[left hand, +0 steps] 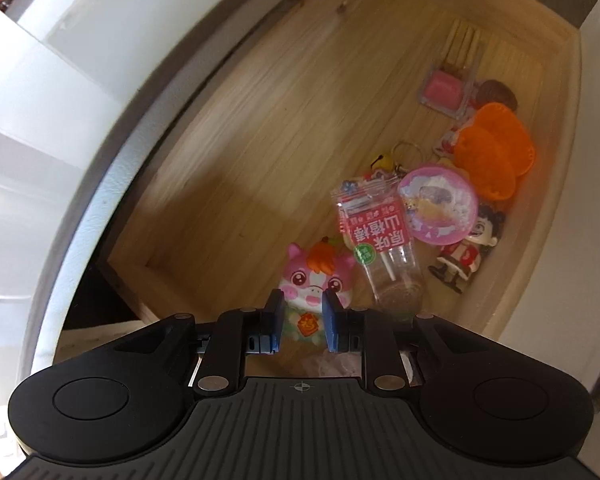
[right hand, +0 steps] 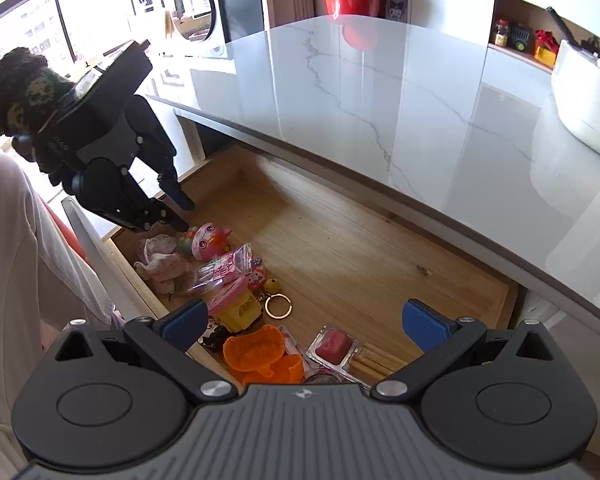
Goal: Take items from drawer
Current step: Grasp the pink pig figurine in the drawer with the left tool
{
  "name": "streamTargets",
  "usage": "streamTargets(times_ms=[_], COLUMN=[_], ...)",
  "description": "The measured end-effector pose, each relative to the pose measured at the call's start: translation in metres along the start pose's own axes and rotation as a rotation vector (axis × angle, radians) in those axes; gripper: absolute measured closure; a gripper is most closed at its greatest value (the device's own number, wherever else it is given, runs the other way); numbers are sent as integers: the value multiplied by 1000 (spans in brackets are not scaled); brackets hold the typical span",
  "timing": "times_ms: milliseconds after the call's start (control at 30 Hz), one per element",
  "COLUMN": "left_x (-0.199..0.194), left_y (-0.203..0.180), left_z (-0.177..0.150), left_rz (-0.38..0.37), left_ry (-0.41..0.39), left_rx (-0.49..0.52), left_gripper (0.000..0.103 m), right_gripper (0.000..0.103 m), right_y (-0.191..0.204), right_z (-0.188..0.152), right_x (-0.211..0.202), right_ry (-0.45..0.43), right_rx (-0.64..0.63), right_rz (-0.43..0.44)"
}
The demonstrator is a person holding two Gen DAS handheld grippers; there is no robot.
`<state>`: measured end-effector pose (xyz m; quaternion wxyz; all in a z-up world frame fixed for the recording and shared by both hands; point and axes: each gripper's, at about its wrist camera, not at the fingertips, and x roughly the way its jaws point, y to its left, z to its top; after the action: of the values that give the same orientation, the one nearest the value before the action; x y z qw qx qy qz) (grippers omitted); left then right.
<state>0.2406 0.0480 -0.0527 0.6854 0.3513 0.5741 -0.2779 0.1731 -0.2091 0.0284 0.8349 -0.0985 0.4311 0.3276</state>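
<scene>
The wooden drawer (left hand: 260, 140) (right hand: 340, 248) stands pulled out with toys and snacks along one side. My left gripper (left hand: 304, 316) (right hand: 186, 216) points down over a pink pig toy (left hand: 316, 276) (right hand: 210, 242). Its jaws are narrowly apart, and the pig shows in the gap below them, untouched. Beside the pig lies a clear snack bag (left hand: 376, 224) (right hand: 224, 270) with a red label. My right gripper (right hand: 304, 322) hangs wide open above the orange moulds (right hand: 256, 350) (left hand: 496, 152), holding nothing.
Also in the drawer are a pink round lid (left hand: 438, 208), a small figurine (left hand: 466, 252), a keyring (right hand: 278, 306), a stick snack tray (right hand: 334, 344) and a pink cloth (right hand: 160, 258). A marble countertop (right hand: 380, 100) overhangs the drawer's back. A person's leg (right hand: 20, 260) stands at the left.
</scene>
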Motion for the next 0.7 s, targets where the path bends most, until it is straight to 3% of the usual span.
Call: streamTargets(times_ms=[100,300,467,600,700], left_x=[20,21,10,4,-1], left_y=[3,16,31,33,25], left_z=[3,7,-7,-20,-26], left_rz=[-62,-91,-111,-65,-94], left_ry=[73,105,87,36,19], left_rx=[29,-5,-56,-45,20], left_gripper=[77,77,71,49,51], right_gripper=[0,0,0,0,0], right_y=[-11,-13,-10,-6,-5], right_z=[-5,-13,-13,-13,-14], right_x=[11,17,26,25,28], right_ry=[63,95,117,104,114], right_rx=[55,58,39,17,14], right_rz=[71,95,60,58,37])
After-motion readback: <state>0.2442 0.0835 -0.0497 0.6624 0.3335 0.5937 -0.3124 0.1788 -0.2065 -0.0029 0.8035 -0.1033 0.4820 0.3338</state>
